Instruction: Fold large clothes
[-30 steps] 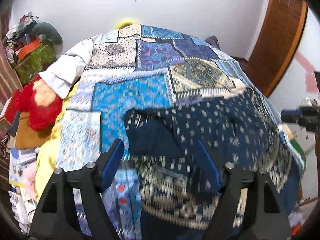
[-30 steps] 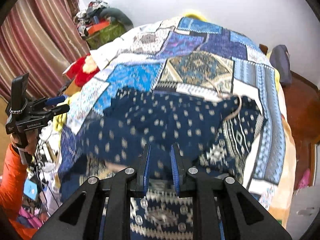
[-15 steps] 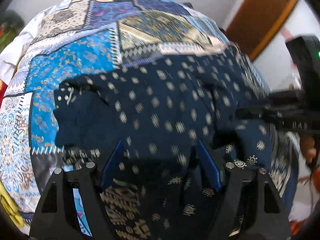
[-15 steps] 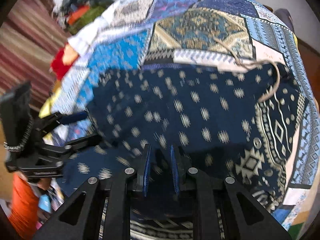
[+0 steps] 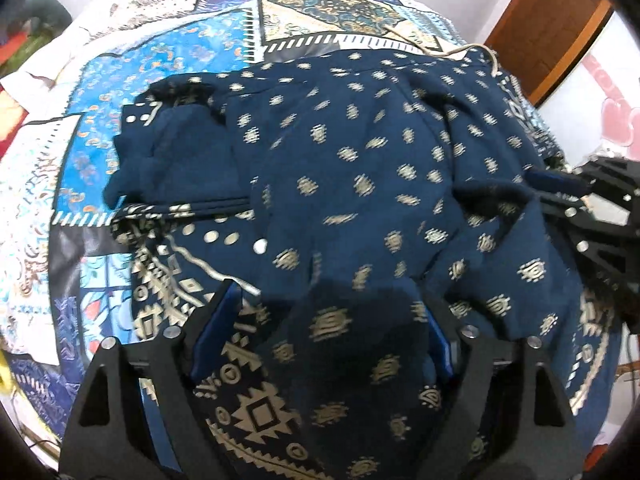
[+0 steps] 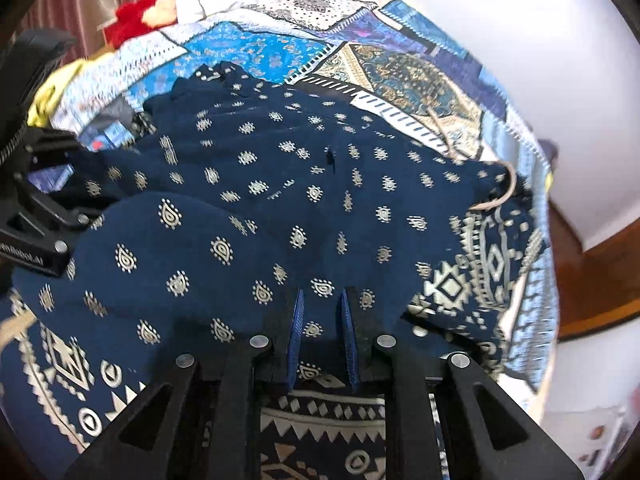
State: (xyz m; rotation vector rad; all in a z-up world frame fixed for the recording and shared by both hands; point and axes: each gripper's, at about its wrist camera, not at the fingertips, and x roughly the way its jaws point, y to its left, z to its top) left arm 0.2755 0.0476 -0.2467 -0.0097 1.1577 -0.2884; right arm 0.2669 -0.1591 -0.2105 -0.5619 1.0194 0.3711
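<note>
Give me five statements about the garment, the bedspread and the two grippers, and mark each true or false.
1. The navy garment with gold motifs lies on a patchwork bedspread. True.
2. The right gripper has its jaws spread wide with nothing between them. False: they stand close together, pinching a fold of the garment.
3. The left gripper is clamped shut. False: its jaws stand wide and are opening, with loose cloth lying between them.
4. A pale drawstring cord shows at the garment's far edge. True.
5. The bedspread is plain white. False: it is made of blue, purple and cream patterned patches.
</note>
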